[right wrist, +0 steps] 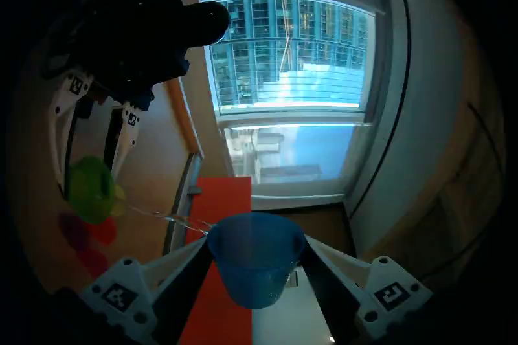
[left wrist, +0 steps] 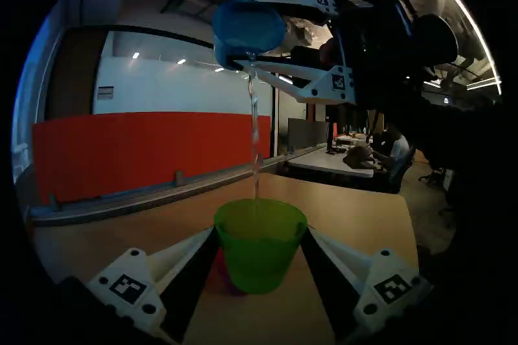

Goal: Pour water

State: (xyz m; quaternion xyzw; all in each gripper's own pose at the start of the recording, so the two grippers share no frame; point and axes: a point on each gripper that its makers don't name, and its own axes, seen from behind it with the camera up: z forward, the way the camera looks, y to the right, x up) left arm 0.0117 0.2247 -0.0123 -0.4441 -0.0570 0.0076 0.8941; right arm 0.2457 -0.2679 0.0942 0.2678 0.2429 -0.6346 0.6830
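Observation:
In the left gripper view my left gripper [left wrist: 259,251] is shut on a green cup [left wrist: 259,244] that stands upright on the wooden table [left wrist: 362,215]. Above it the right gripper [left wrist: 285,37] holds a blue cup [left wrist: 248,31] tipped on its side, and a thin stream of water [left wrist: 254,144] falls from its rim into the green cup. In the right gripper view my right gripper [right wrist: 256,261] is shut on the blue cup [right wrist: 255,257]; water [right wrist: 171,217] runs from its rim toward the green cup [right wrist: 89,188], which the left gripper [right wrist: 90,170] holds.
A red and white wall panel [left wrist: 142,144] stands behind the table's far edge. A person sits at another desk [left wrist: 330,162] at the back right. A large window [right wrist: 294,54] takes up much of the right gripper view. Pink patches [right wrist: 84,232] lie on the table near the green cup.

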